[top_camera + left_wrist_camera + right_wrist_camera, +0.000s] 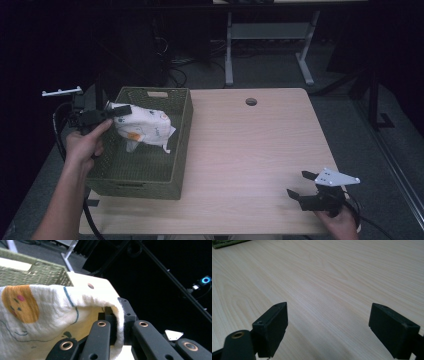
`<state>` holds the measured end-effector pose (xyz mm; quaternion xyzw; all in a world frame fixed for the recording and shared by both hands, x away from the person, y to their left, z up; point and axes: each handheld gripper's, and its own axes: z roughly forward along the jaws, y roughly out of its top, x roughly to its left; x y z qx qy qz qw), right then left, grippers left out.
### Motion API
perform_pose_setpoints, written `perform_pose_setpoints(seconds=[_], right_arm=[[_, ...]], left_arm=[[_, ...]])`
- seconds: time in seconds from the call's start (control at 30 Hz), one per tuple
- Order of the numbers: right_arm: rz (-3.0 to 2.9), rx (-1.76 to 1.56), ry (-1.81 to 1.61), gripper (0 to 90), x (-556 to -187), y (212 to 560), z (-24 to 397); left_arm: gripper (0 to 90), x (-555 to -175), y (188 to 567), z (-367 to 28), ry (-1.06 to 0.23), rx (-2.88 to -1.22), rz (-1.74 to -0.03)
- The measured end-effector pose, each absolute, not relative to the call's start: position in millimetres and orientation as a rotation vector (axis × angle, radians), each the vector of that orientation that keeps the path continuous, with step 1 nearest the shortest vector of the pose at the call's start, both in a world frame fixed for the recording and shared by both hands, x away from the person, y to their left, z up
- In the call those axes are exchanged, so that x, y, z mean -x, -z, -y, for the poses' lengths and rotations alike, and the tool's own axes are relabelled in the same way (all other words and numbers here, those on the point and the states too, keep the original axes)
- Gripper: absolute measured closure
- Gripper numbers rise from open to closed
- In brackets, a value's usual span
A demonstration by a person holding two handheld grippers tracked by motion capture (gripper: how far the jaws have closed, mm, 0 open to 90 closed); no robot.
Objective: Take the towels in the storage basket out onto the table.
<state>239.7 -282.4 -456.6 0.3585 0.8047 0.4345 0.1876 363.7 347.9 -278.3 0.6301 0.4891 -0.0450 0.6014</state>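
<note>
Wooden table (250,150), left gripper (114,112) clamping printed cloth (147,127) over green basket (181,132)

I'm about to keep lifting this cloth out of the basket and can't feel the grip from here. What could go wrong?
1. The left gripper pinches only a thin edge fold of the printed cloth; the hanging weight could pull it free.
2. The cloth's lower corner hangs by the rim of the woven basket and might snag there, tugging the light basket along.
3. The right gripper rests open, far across the table, too distant to catch a slip.
</note>
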Motion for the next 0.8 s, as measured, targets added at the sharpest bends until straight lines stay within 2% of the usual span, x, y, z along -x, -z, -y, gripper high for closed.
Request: perform_pose_setpoints(seconds=[0.4, 0.8], right_arm=[[-2.261, -1.006, -1.229, 15.1, -239.3, 456.6, 283.1], [-2.259, -1.010, -1.238, 15.1, -240.5, 456.1, 283.6]], left_arm=[[86.8, -368.7, 254.8, -326.5, 0.105, -1.479, -1.080], [86.8, -378.5, 233.9, -286.2, 0.120, -1.533, -1.008]])
